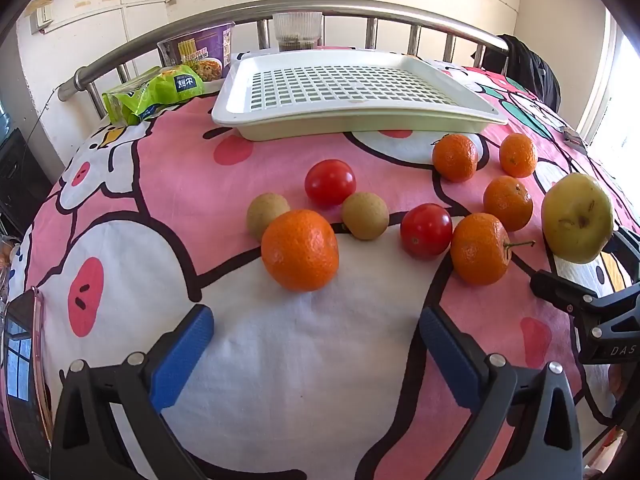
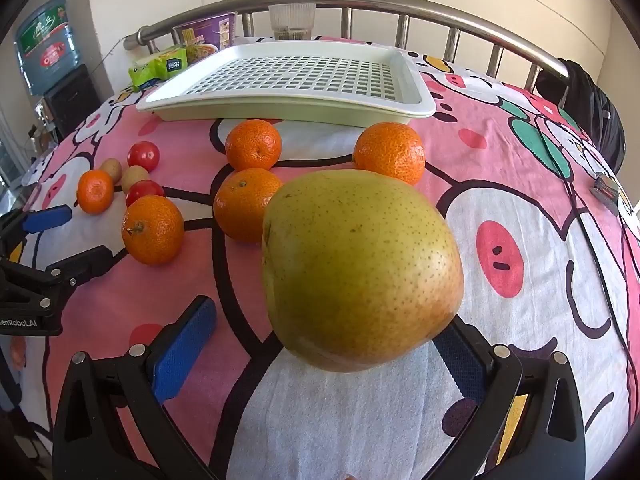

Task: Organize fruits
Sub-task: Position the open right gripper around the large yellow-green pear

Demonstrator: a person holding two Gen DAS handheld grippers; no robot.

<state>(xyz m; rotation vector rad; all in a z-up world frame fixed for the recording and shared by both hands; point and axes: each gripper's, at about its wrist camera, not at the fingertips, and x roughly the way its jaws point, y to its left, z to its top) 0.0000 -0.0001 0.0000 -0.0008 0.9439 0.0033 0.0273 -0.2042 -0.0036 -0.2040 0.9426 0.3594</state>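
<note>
Surface: pink-and-white cartoon-print cloth (image 1: 280, 360) spread over a bed with a tubular steel rail (image 1: 168, 32).

Item 1. White perforated plastic tray (image 1: 224, 108), at 12 o'clock in both views, nothing in it.

Item 2. Large yellow-green speckled pear (image 2: 360, 272), at the centre of the right wrist view, lying on the cloth between the pads of the right gripper (image 2: 320, 344). Jaws stand wide apart; the left pad is clear of the fruit, while the right pad's contact cannot be told, the pear hiding it.

Item 3. Five orange mandarins: one (image 1: 300, 250) just ahead of the left gripper (image 1: 316, 344), one with a stem (image 1: 480, 248) toward 3 o'clock, three more (image 1: 508, 202) (image 1: 455, 157) (image 1: 518, 155) beyond toward 2 o'clock.

Item 4. Two glossy red tomatoes (image 1: 330, 182) (image 1: 426, 230), among the mandarins near centre.

Item 5. Two small brown-green round fruits (image 1: 266, 210) (image 1: 365, 215), one touching the nearest mandarin.

Item 6. Left gripper: blue pads spread wide, nothing between them.

Item 7. Green snack packet (image 1: 156, 92) and purple instant-noodle cup (image 1: 200, 52), at 11 o'clock beside the tray.
</note>
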